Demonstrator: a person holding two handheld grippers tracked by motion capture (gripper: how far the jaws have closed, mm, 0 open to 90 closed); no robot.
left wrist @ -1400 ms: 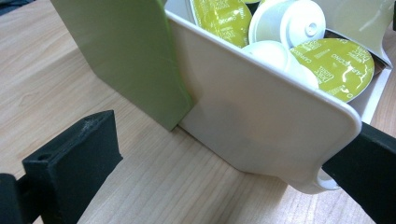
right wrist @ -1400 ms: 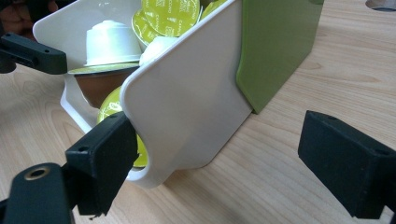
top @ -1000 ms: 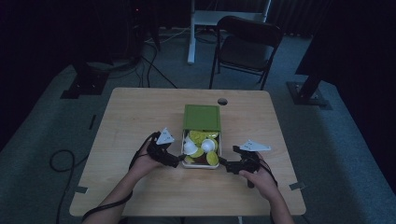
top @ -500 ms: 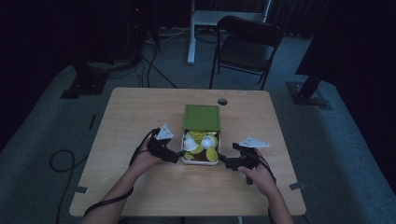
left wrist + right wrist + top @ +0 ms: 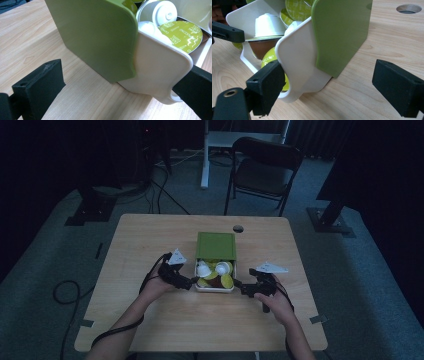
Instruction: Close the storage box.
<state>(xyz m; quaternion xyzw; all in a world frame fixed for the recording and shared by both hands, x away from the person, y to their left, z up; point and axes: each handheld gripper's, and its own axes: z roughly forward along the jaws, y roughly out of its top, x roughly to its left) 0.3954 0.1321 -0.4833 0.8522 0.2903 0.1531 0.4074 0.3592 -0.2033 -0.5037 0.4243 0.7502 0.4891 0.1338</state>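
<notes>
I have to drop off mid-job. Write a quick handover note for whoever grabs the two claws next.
Left claw: open, straddling the near left corner of the white tray.
Right claw: open, straddling the tray's near right corner.
The tray sits partly slid out of the green sleeve mid-table, holding coffee capsules.
Done: both claws in place at the tray.
Left: nothing gripped yet; probably close on the tray and slide it.

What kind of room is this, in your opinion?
Probably a lab or studio set up for recording: a lone wooden table on grey carpet, stand bases with cables around it, and a folding chair. Both grippers work at a coffee capsule box.
</notes>
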